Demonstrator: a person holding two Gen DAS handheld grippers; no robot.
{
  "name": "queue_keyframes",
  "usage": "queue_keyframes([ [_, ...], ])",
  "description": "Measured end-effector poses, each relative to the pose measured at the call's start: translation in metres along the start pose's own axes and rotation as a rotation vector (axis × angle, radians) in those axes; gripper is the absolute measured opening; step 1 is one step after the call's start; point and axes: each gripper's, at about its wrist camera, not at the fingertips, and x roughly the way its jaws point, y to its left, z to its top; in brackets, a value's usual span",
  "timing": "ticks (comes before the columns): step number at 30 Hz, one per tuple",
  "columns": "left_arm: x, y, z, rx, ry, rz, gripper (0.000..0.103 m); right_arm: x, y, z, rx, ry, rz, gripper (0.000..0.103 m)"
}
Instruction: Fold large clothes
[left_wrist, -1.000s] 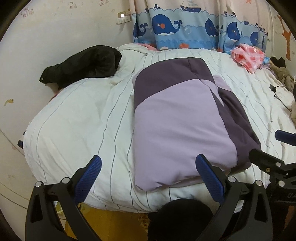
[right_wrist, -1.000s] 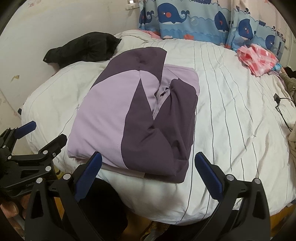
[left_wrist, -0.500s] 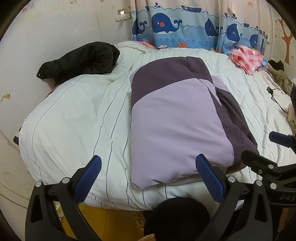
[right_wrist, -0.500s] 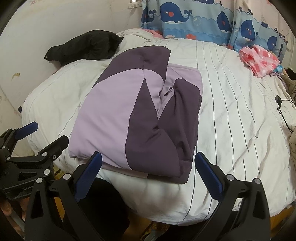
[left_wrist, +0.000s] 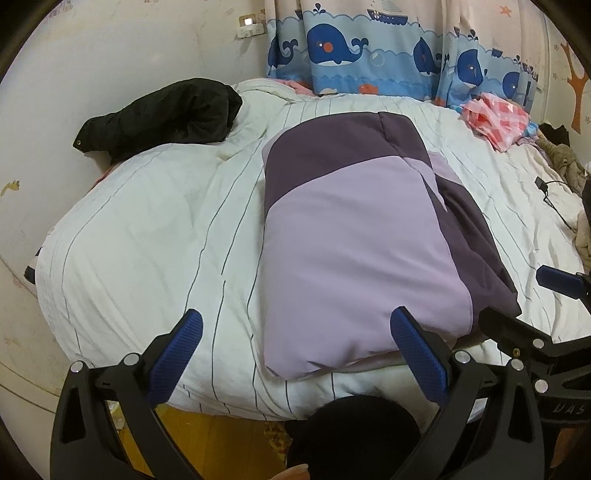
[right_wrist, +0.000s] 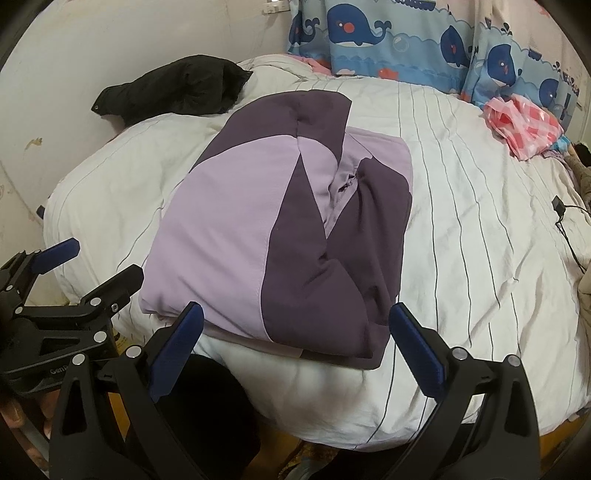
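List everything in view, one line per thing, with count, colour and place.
jacket: one, lilac and dark purple, folded, near edge of bed
duvet: one, white with thin dark stripes, covering bed
black garment: one, black, far left by wall
checked cloth: one, pink and white, far right
curtain: one, blue with whales, behind bed
cable: one, black, right edge of bed
wall socket: one, white, on wall
left tongs: one, black with blue pads, open
right tongs: one, black with blue pads, open
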Motion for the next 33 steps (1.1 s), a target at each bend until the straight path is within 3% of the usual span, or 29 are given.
queue_keyframes([
  [33, -0.0005, -0.0012, 0.0, -0.006, -0.006, 0.015, 0.097, 0.0087, -0.005, -0.0028, 0.014, 0.02, -0.005, 0.097],
])
